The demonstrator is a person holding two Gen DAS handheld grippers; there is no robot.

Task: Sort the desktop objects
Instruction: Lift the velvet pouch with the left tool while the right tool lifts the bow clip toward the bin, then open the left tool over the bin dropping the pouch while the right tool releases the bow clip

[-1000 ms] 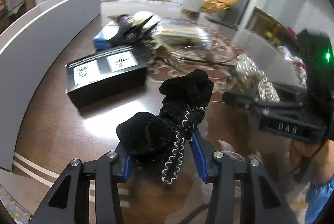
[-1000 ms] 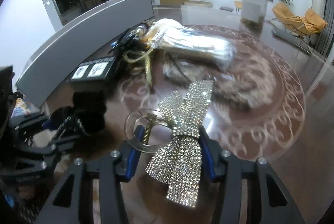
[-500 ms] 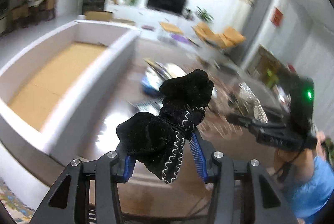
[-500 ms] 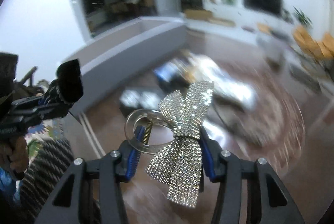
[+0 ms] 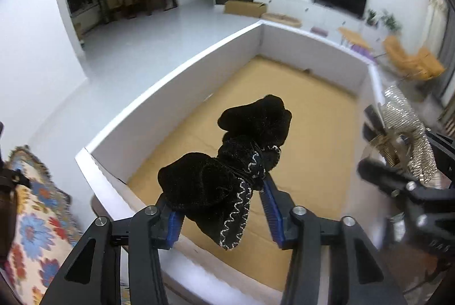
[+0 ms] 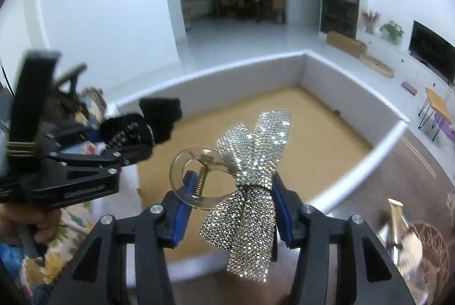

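Note:
A black velvet bow with white zigzag stitching sits between the blue pads of my left gripper, whose jaws are opening while the bow still hangs in them. It hovers over the brown floor of a big white-walled box. My right gripper is shut on a silver rhinestone bow fixed to a clear round hair clip, above the same box. Each gripper shows in the other's view: the left gripper at the left, the right gripper at the right.
A flowered cloth lies left of the box. The dark patterned table runs along the box's right wall, with a gold tube on it. A hand grips the left tool. Behind is an open room with a television.
Both grippers swung left and up from the cluttered table to above the white box, each carrying its bow. The left jaws stand slightly wider than before.

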